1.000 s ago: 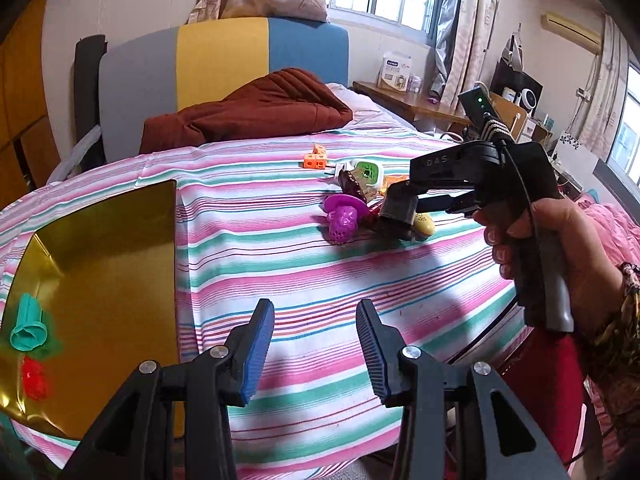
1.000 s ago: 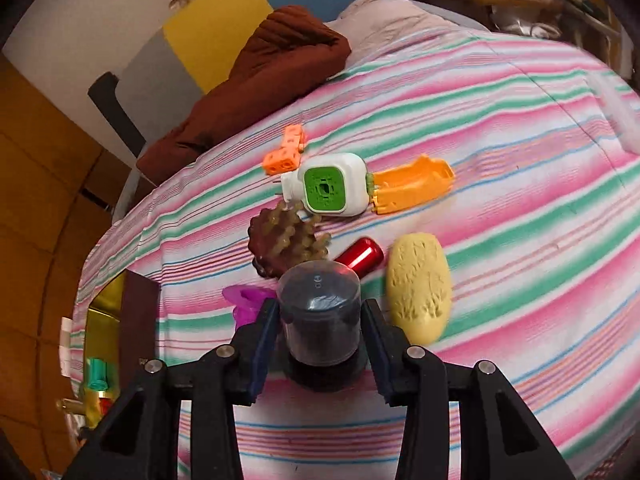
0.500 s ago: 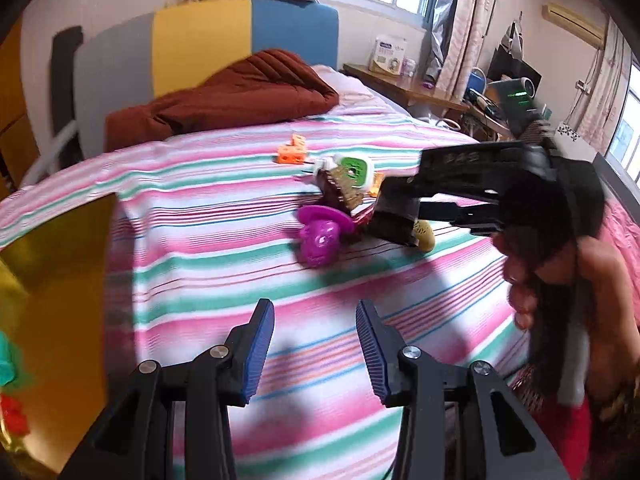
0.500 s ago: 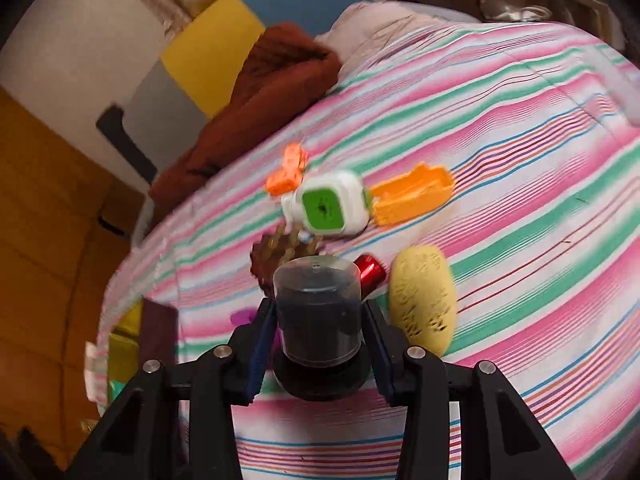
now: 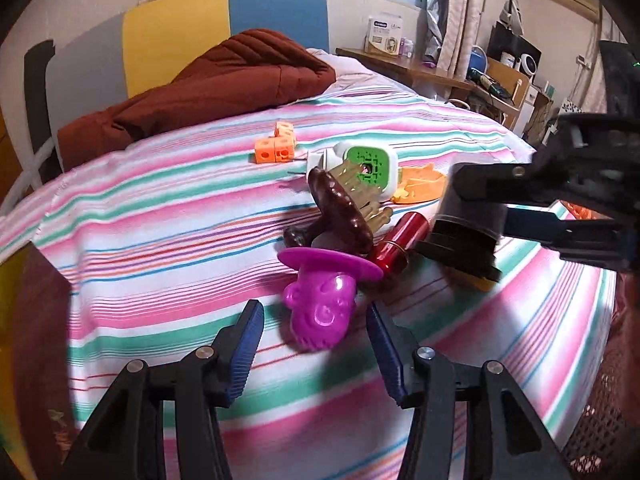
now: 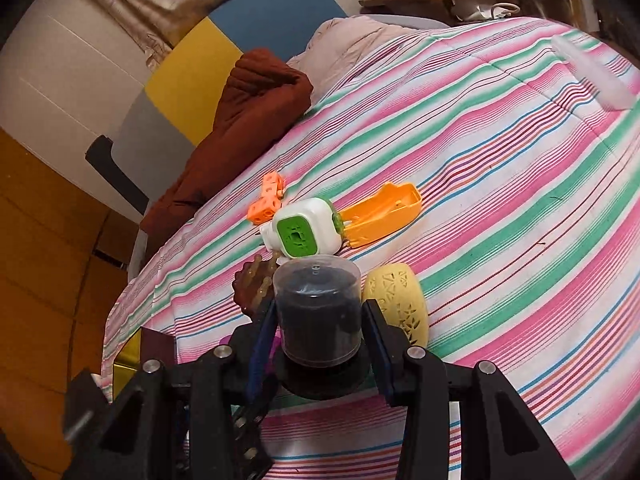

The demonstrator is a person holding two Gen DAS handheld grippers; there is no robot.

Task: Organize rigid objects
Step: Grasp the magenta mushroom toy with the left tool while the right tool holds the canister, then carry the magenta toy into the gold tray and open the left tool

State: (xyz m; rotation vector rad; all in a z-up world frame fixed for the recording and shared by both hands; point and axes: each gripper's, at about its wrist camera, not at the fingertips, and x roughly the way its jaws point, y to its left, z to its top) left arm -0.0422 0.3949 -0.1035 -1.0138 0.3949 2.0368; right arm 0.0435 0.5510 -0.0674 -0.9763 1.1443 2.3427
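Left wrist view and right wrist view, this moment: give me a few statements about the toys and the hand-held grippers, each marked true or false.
1. The right hand-held gripper is clamped on the dark cylindrical container. True.
2. The left hand-held gripper grips the purple toy. False: its jaws have just been opening and stand apart on either side of it, with nothing pressed.
3. The orange blocks lie beyond the green-and-white cube. True.
4. The yellow oval sits inside the orange tray piece. False: it lies on the striped sheet, apart from it.
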